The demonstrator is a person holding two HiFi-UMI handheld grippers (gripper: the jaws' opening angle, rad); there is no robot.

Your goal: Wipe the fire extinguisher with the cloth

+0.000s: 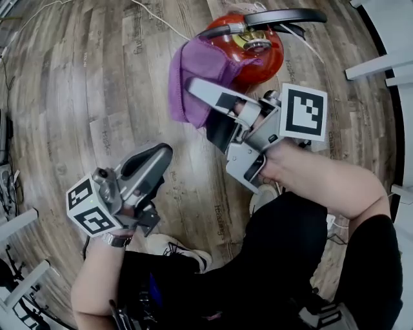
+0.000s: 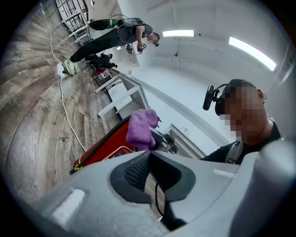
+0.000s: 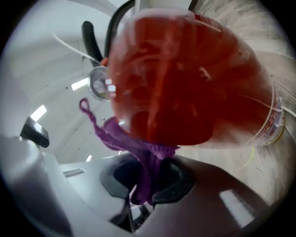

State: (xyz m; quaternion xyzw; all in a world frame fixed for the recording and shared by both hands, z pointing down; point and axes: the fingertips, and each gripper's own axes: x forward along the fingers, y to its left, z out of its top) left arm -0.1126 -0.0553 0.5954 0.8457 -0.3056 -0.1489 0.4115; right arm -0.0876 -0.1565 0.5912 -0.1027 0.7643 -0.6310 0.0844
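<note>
The red fire extinguisher (image 1: 261,55) stands upright on the wood floor, seen from above with its black handle (image 1: 284,17) on top. It fills the right gripper view as a blurred red body (image 3: 185,78). A purple cloth (image 1: 197,74) is pressed against its left side near the top. My right gripper (image 1: 197,90) is shut on the cloth (image 3: 145,162), which bunches between the pads. My left gripper (image 1: 158,155) hovers apart at the lower left, shut and holding nothing. In the left gripper view the extinguisher (image 2: 104,148) and cloth (image 2: 141,127) lie beyond the closed jaws.
A white cable (image 1: 158,19) runs across the floor behind the extinguisher. White furniture legs (image 1: 381,64) stand at the right edge. My legs and a shoe (image 1: 171,248) fill the lower part of the head view. Another person (image 2: 113,32) stands far off by racks.
</note>
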